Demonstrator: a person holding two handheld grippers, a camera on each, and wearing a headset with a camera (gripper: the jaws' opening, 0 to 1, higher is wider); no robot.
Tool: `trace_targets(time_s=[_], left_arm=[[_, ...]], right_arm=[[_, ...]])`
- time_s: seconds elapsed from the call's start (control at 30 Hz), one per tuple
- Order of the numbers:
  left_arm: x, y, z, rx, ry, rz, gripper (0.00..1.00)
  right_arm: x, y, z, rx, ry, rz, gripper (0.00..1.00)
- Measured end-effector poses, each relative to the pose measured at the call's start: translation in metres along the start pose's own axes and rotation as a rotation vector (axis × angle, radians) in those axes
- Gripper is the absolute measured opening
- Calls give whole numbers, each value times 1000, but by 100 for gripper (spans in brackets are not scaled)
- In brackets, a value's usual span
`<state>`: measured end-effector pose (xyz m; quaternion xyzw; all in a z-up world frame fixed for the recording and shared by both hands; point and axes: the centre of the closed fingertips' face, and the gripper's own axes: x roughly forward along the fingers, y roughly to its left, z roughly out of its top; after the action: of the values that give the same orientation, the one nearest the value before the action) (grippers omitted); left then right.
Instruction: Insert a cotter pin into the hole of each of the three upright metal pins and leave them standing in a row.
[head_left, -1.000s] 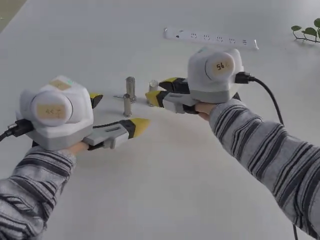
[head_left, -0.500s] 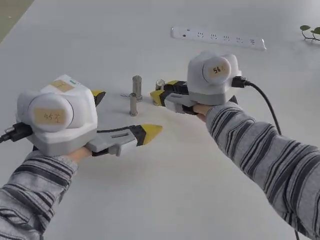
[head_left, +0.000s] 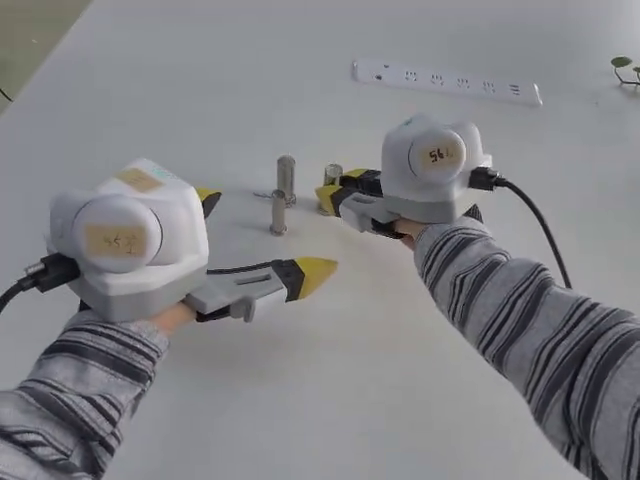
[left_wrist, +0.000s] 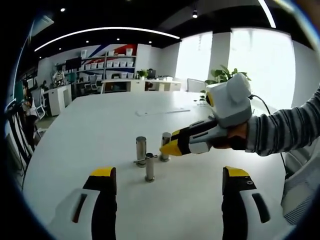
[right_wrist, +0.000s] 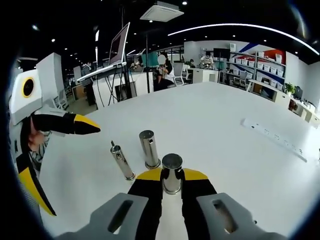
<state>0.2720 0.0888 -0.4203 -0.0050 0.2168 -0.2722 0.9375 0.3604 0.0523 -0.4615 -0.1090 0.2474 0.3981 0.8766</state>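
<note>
On the white surface (head_left: 350, 400), the left tongs (left_wrist: 169, 175) hover open and empty, jaws wide apart, short of the work. The right tongs (right_wrist: 171, 176) are closed on the right pin (right_wrist: 171, 169), which stands upright just beside the other two. The tall pin (right_wrist: 149, 147) and the short pin (right_wrist: 121, 161) stand free, close together. A thin cotter pin (head_left: 262, 193) appears to pass through the head of the short pin, but it is too small to confirm. Whether the other two holes are filled cannot be told. Judged progress: one insertion done, likely two left. The pins form a cluster, not yet a row.
</note>
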Motion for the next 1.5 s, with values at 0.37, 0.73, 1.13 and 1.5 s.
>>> trace_targets(time_s=[0.37,0.73,1.13,1.5], left_arm=[[-6,-4,1,10,-1,4,85],[-15,-14,-1,23,6,5,87],[-24,-19,-7,37,13,17,87],[-27,-21,-9,30,13,19,87]], right_arm=[[-24,-8,-5,21,0,-95,8],[-49,7,-19,32,25,-94,8],[-62,22,-31,43,34,-96,8],[-67,31,-45,47,47,-89,8]])
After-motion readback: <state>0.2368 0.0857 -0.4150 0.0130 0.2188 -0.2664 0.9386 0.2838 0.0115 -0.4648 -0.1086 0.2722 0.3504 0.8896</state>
